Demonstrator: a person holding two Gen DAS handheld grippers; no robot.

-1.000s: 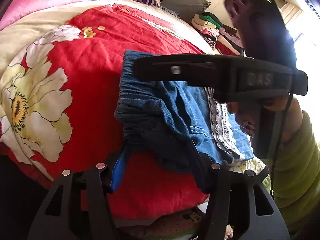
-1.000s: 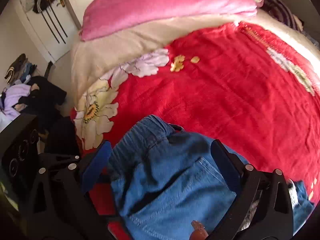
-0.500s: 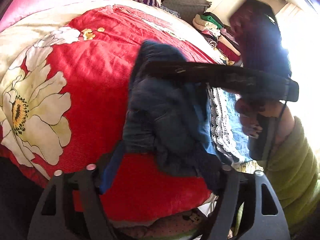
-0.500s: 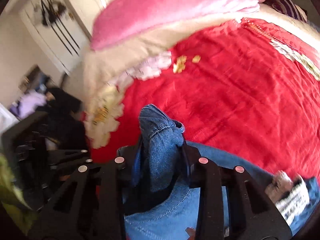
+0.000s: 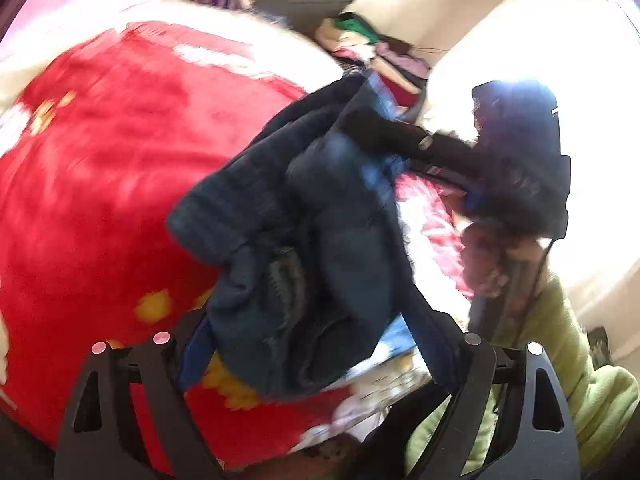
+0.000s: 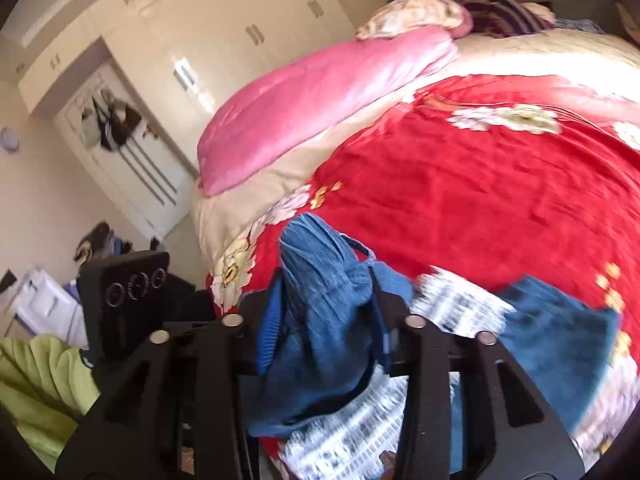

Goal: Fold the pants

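Note:
The blue denim pants (image 5: 304, 240) with white lace trim (image 6: 452, 304) hang bunched above the red flowered blanket (image 5: 100, 200). My right gripper (image 6: 324, 312) is shut on the gathered waistband (image 6: 320, 264) and holds it up; in the left wrist view it (image 5: 372, 132) grips the cloth's upper edge. My left gripper (image 5: 312, 348) is open, its fingers (image 5: 196, 356) standing either side of the hanging lower bunch of denim without pinching it. The view is blurred by motion.
A pink quilt (image 6: 312, 100) lies along the bed's far side. A pile of folded clothes (image 5: 372, 52) sits past the blanket's far edge. A white wardrobe (image 6: 192, 40) and door stand beyond the bed. The person's green sleeve (image 5: 560, 380) is at right.
My right gripper closed on the waistband and lifted the pants off the blanket, up and to the right. The left gripper stayed open and followed underneath.

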